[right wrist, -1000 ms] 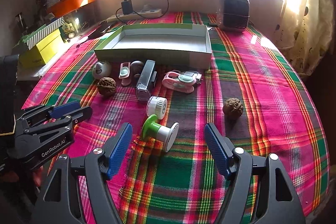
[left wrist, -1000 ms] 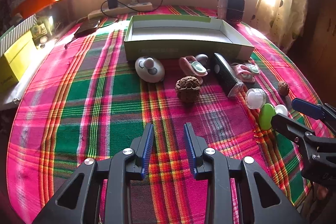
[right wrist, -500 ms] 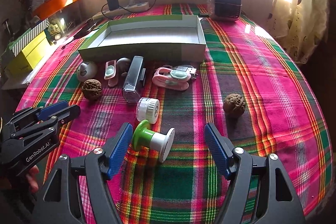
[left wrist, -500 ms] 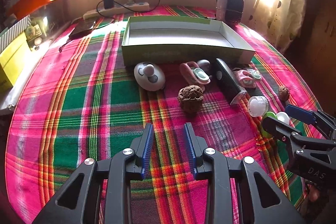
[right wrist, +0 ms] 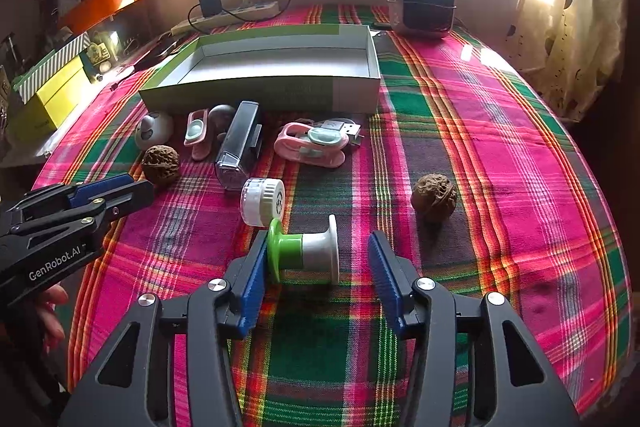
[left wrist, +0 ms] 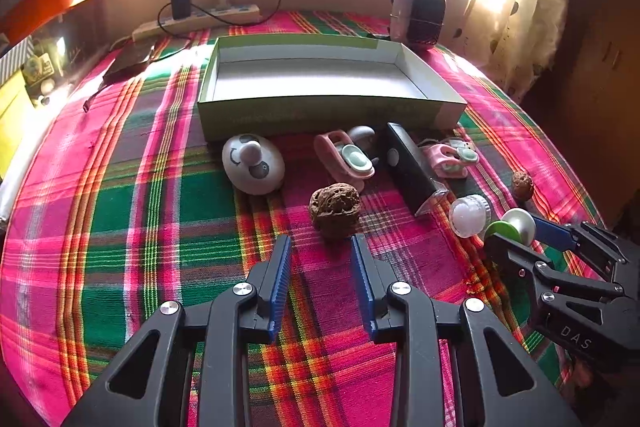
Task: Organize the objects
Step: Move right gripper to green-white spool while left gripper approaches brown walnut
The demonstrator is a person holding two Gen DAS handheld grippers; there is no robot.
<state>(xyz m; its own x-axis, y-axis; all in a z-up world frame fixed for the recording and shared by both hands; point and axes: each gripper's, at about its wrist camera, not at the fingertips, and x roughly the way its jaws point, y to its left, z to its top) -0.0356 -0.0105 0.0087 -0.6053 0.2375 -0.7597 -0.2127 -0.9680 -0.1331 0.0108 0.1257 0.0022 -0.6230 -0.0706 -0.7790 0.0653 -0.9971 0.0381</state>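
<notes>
A green-and-white spool (right wrist: 304,251) lies on its side on the plaid cloth, between the fingers of my right gripper (right wrist: 318,239). The jaws are closing; the left pad is at the green end and a gap remains at the white flange. From the left wrist view the same spool (left wrist: 512,225) sits inside the right gripper (left wrist: 516,233). My left gripper (left wrist: 320,239) is open and opening slightly, with nothing between its pads, and a brown walnut (left wrist: 335,211) lies just ahead of its tips. Behind stands the shallow green box (left wrist: 320,111), which has nothing inside.
In front of the box lie a white egg-shaped toy (left wrist: 253,163), pink clips (right wrist: 312,143), a black oblong device (right wrist: 240,143), a white jar (right wrist: 262,201) and a second walnut (right wrist: 434,197). A power strip (right wrist: 236,13) and a dark speaker (right wrist: 424,1) stand at the back.
The right gripper's jaws have narrowed from wide open and now stand around the spool. The left gripper has edged nearer to the walnut.
</notes>
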